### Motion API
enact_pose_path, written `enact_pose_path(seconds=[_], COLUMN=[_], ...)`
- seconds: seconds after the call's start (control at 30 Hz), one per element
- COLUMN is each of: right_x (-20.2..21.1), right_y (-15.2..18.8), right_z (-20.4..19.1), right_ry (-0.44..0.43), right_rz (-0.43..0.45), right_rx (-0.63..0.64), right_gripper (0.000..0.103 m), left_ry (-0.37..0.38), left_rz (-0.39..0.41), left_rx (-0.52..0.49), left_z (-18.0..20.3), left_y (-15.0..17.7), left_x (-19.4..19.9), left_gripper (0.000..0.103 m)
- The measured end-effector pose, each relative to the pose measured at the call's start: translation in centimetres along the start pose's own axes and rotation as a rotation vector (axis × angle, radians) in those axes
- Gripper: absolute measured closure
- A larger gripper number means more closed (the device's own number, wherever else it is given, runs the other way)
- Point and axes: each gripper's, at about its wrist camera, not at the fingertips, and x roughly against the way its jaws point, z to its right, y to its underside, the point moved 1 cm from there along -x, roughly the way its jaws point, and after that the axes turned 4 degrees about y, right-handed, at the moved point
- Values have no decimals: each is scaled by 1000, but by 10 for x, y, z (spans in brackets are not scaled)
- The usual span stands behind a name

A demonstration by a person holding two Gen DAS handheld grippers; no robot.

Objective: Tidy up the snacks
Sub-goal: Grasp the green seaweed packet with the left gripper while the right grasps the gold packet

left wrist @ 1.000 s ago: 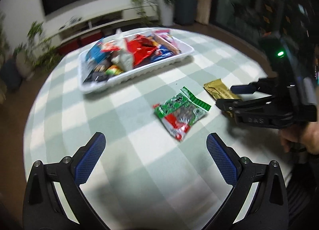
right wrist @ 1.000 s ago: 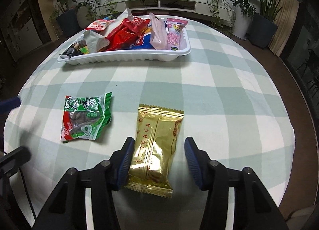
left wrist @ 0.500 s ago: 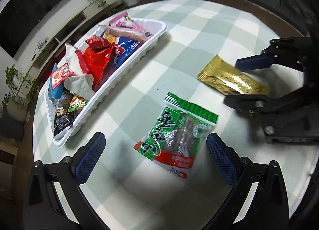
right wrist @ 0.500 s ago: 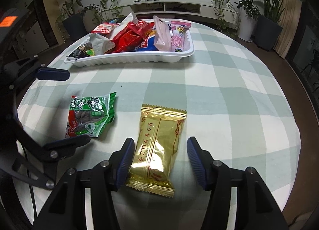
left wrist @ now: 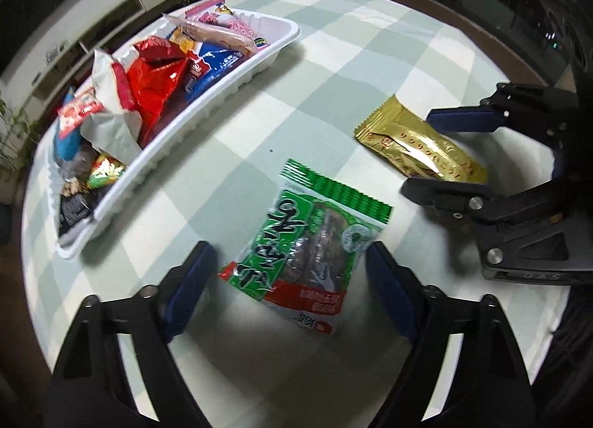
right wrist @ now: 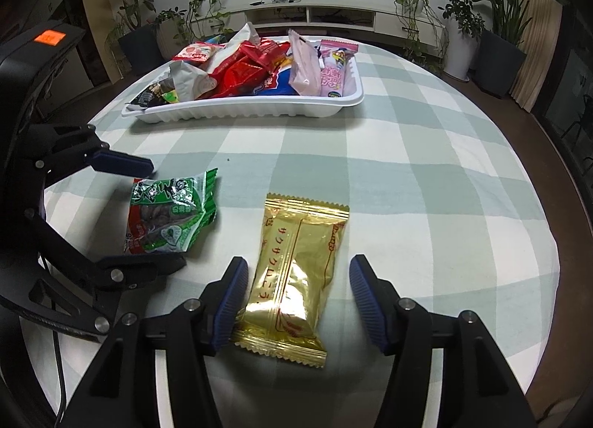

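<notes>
A green snack packet point(left wrist: 307, 235) lies flat on the checked tablecloth. My left gripper point(left wrist: 287, 248) straddles it from above and its jaws are closing, but the blue pads stand clear of the packet's edges. A gold snack packet point(right wrist: 300, 268) lies to its right, and my right gripper point(right wrist: 296, 261) hangs over it, open, with a pad on either side and no contact. From the right wrist view the left gripper point(right wrist: 165, 215) frames the green packet point(right wrist: 170, 216). From the left wrist view the right gripper point(left wrist: 417, 153) frames the gold packet point(left wrist: 418, 150).
A white tray point(left wrist: 192, 124) heaped with several snack bags sits at the far side of the round table point(right wrist: 426, 176). Beyond the table's edge are potted plants point(right wrist: 496, 13) and a low TV shelf point(right wrist: 333, 16).
My left gripper came down over the green packet, rolled, and its jaws narrowed. The right gripper stayed over the gold packet with its jaws slightly wider.
</notes>
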Motion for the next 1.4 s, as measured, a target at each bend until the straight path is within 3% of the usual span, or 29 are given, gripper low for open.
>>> enact_pose_path(seconds=[0.07, 0.27, 0.8, 0.9, 1.07, 1.13, 1.23, 1.4], right_x=[0, 0, 0, 0, 0, 0, 1, 3], right_y=[0, 0, 1, 2, 1, 1, 1, 1], right_z=[0, 0, -2, -2, -1, -1, -2, -4], right_ry=[2, 2, 4, 4, 16, 20, 18, 8], right_rz=[1, 1, 3, 4, 7, 9, 15, 20], right_rx=[2, 2, 10, 7, 9, 13, 25, 29], right_gripper=[41, 41, 38, 38, 41, 49, 66, 70], left_ry=[18, 42, 35, 33, 31, 31, 34, 44], left_rz=[5, 1, -17, -10, 6, 13, 24, 43], left_rx=[20, 47, 97, 102, 145, 168, 192, 226], left_z=[-2, -2, -2, -1, -10, -14, -18, -21], left_y=[1, 4, 6, 7, 12, 15, 19, 30], left_x=[0, 2, 5, 6, 14, 16, 19, 26], left_gripper=[29, 30, 28, 35, 68, 75, 78, 79])
